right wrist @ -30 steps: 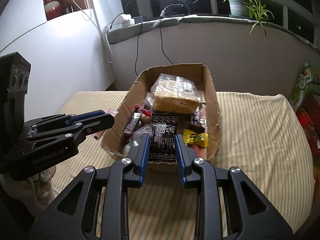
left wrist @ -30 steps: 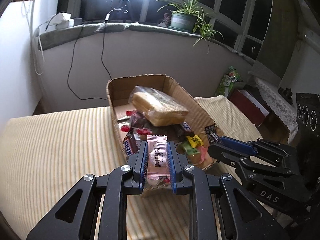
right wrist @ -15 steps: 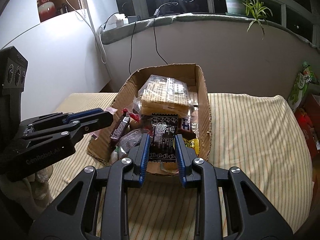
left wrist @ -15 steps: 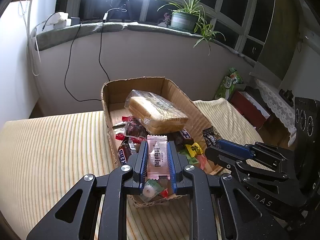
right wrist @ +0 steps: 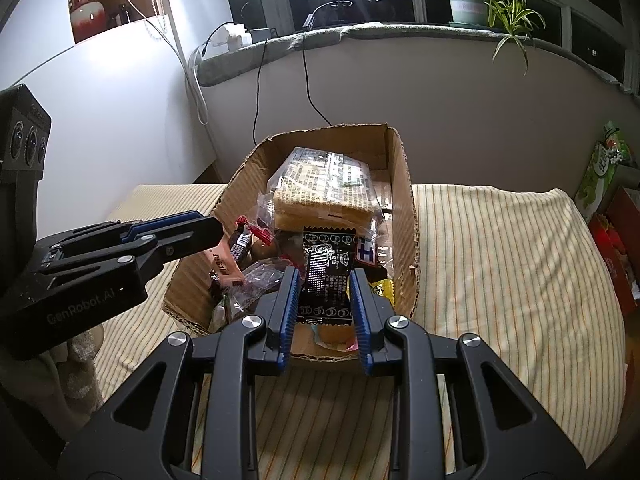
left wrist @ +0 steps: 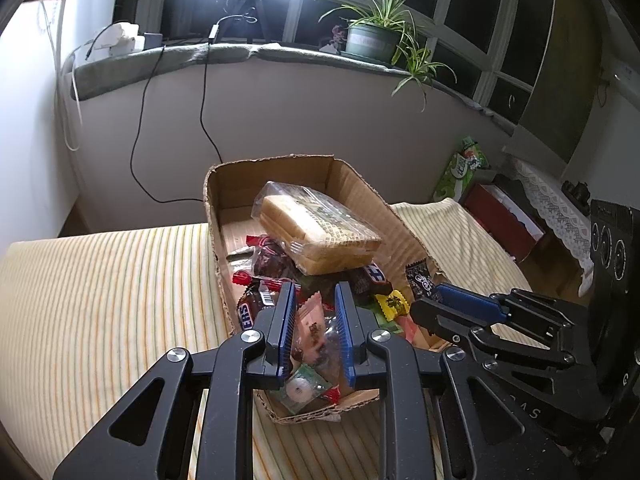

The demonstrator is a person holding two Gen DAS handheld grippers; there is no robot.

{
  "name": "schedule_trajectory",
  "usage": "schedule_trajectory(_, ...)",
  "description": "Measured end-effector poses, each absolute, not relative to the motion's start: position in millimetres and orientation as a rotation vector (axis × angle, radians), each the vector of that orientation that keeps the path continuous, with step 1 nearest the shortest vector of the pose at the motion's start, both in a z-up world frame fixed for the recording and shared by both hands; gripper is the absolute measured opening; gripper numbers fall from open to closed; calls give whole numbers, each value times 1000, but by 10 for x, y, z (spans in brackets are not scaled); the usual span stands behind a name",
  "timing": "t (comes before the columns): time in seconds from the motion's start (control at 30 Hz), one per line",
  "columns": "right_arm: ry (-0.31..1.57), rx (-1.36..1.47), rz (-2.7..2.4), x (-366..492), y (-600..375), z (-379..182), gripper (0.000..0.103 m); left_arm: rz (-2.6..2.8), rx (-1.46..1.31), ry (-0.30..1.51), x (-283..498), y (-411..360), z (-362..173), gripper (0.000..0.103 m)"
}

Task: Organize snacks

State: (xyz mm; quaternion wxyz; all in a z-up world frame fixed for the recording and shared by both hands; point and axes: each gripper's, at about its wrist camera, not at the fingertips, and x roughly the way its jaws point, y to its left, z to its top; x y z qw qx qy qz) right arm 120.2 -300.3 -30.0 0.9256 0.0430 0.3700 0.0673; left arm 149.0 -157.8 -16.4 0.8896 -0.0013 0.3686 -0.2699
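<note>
Blue ribbed pads of the left gripper (left wrist: 316, 332) pinch a crinkly pink sachet (left wrist: 310, 330) over the near end of the cardboard box (left wrist: 224, 184). Beside it the right gripper (right wrist: 325, 300) clamps a glossy black printed packet (right wrist: 326, 276) with serrated edges, also above the box's near end. Corrugated and ragged-rimmed, the box sits mid-mattress on striped bedding (right wrist: 500, 260), heaped with foil sweets under a plastic-wrapped block of sliced bread (left wrist: 320, 236)

left gripper (left wrist: 316, 334): black triangular-cutout frame | ribbed blue pads on fingers (left wrist: 286, 328) | silver screws | right gripper (right wrist: 325, 312): same black frame, blue ribbed pads, grey lettering on side
</note>
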Motion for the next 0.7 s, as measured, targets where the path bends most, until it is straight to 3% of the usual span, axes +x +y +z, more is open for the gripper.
schedule_trajectory(0.23,763,71,140,1206,-2981,-309,28,-554,-4,764,1492,-1561,-164,18)
schedule_trajectory(0.37,752,54,130,1188,-2966,-300,51,-548,-5,759,1491,-1544,-154,25)
schedule_trajectory(0.4,751,52,129,1186,-2965,-299,52,-547,-4,758,1494,-1539,-153,28)
schedule_trajectory(0.5,752,53,124,1182,-2979,-293,54,-541,-4,754,1494,-1527,-153,43)
schedule_trajectory(0.6,745,51,114,1171,-2995,-280,64,-533,-5,745,1482,-1515,-142,61)
schedule_trajectory(0.7,738,49,104,1156,-3004,-266,70,-521,-12,736,1471,-1488,-124,71)
